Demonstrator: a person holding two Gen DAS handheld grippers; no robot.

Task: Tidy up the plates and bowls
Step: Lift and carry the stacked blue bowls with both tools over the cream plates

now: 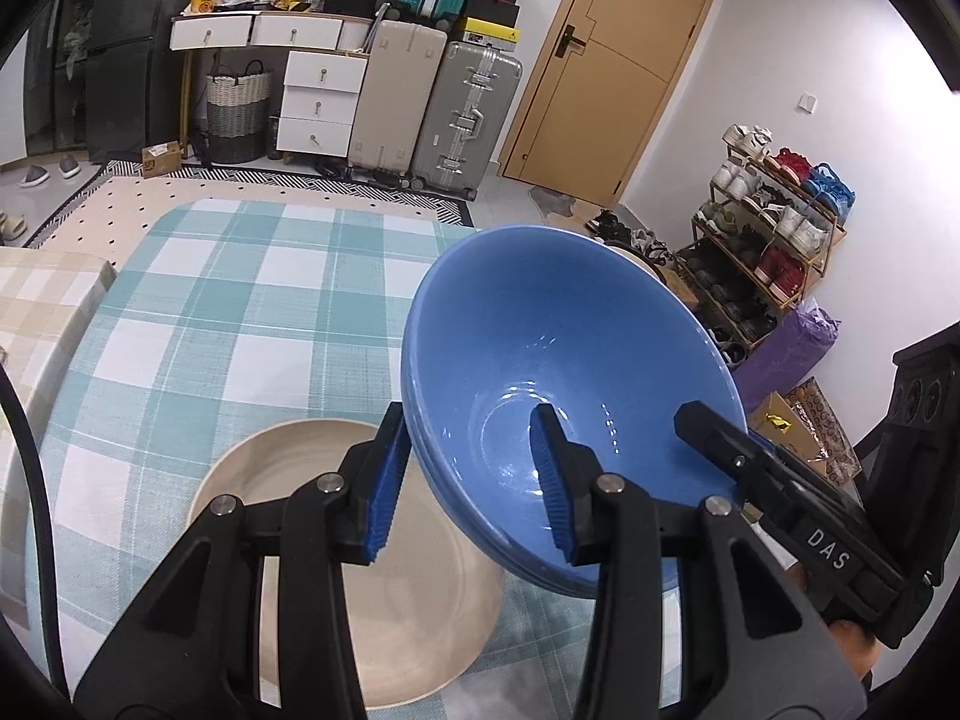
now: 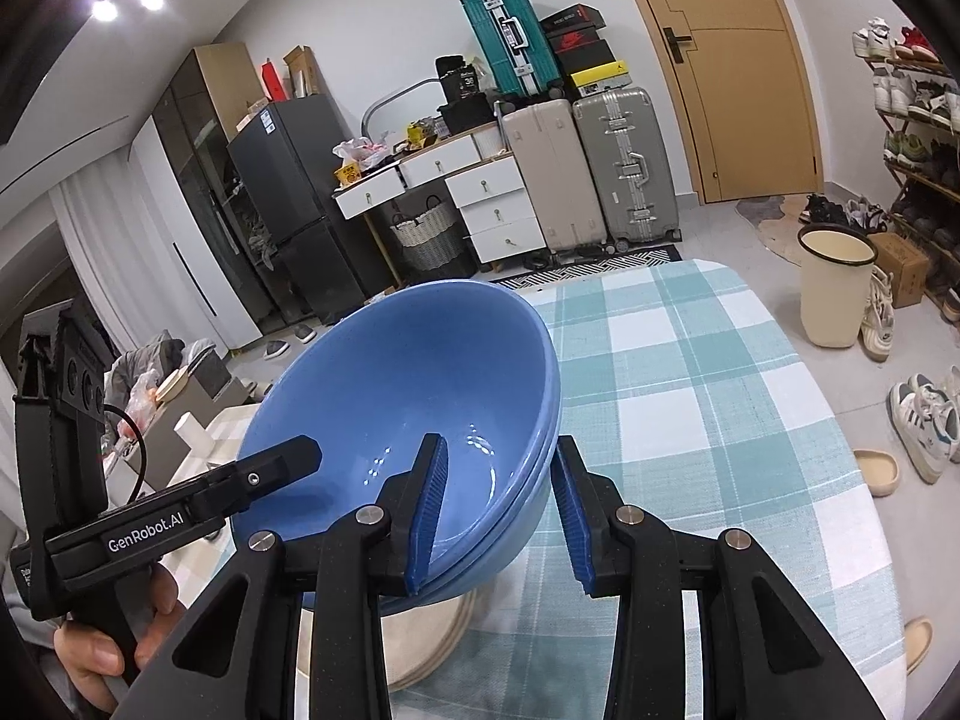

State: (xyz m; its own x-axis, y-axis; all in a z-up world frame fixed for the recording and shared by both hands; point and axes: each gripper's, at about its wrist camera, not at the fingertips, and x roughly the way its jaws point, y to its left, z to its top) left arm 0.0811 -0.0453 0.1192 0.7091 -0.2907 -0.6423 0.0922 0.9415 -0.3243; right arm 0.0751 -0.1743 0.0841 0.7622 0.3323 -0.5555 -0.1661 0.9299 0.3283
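Bowls (image 1: 540, 360) above beige plate (image 1: 336, 570), checked tablecloth (image 1: 210, 312)

The right gripper (image 2: 498, 516) clamps the near rim of stacked blue bowls (image 2: 396, 384), tilted above beige plates (image 2: 420, 642) on the checked tablecloth (image 2: 690, 390), while the left gripper (image 2: 288, 456) reaches over the bowls' opposite rim.

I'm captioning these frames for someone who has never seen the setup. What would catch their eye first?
The glossy blue bowls, nested in a stack, fill the middle of both views, held tilted above the table, with the left gripper and the right gripper each clamped over an opposite rim. Below them a wide beige ceramic plate rests on the teal-and-white checked tablecloth.
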